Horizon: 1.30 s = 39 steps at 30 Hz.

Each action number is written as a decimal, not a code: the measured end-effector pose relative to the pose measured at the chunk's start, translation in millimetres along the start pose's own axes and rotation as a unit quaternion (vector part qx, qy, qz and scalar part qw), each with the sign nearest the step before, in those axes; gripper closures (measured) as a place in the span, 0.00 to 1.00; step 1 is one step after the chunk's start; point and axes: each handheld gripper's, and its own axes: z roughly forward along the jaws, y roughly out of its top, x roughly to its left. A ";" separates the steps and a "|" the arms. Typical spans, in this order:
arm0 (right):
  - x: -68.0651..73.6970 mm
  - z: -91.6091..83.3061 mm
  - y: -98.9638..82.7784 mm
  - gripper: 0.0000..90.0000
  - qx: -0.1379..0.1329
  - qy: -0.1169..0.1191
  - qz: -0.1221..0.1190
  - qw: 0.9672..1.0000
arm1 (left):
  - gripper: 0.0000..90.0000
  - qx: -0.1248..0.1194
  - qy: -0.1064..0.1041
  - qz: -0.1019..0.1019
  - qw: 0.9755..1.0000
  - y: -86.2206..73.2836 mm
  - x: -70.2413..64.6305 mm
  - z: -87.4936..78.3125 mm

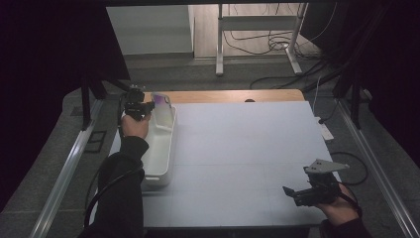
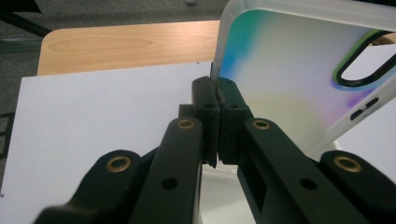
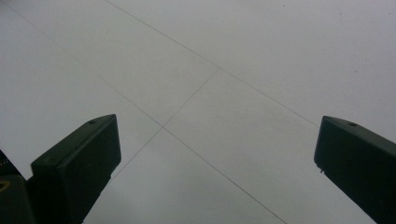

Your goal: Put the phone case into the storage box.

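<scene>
Over the far end of the white tray [image 1: 159, 148], in the high view, my left gripper [image 1: 147, 106] holds the phone case [image 1: 163, 110] upright, its long axis leaning along the tray's length; my right gripper [image 1: 297, 192] sits well apart, across the mat. In the left gripper view, the jaws are clamped on the case's edge [image 2: 215, 77]. In the right gripper view, the jaws stand wide apart over the bare mat [image 3: 224, 88].
</scene>
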 end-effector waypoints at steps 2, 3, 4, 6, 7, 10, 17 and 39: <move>0.0 0.1 0.0 0.00 0.001 0.000 0.000 1.000 | 0.98 0.003 0.006 -0.003 1.000 -0.4 -0.3 3.2; 0.0 0.2 0.0 0.00 0.001 0.000 0.000 1.000 | 0.98 0.004 0.007 -0.001 1.000 -0.2 0.3 4.1; 0.0 0.3 0.0 0.00 0.002 0.001 0.000 1.000 | 0.98 0.005 0.008 -0.002 1.000 -0.4 0.8 5.7; 0.2 0.6 0.1 0.00 0.002 0.002 -0.002 1.000 | 0.98 0.007 0.009 -0.004 1.000 -0.5 1.2 7.7; 0.3 0.6 0.2 0.00 0.003 0.002 -0.002 1.000 | 0.98 0.008 0.010 -0.004 1.000 -0.5 1.2 8.8; 0.5 0.8 0.3 0.00 0.005 0.002 -0.004 1.000 | 0.98 0.010 0.010 -0.003 1.000 -0.6 0.4 10.3; 0.5 0.9 0.3 0.00 0.006 0.001 -0.004 1.000 | 0.97 0.020 0.015 0.006 1.000 -1.6 -2.3 12.9; 1.1 1.8 0.5 0.01 0.009 0.004 -0.007 1.000 | 0.78 0.011 -0.005 0.024 1.000 -1.2 -4.9 7.2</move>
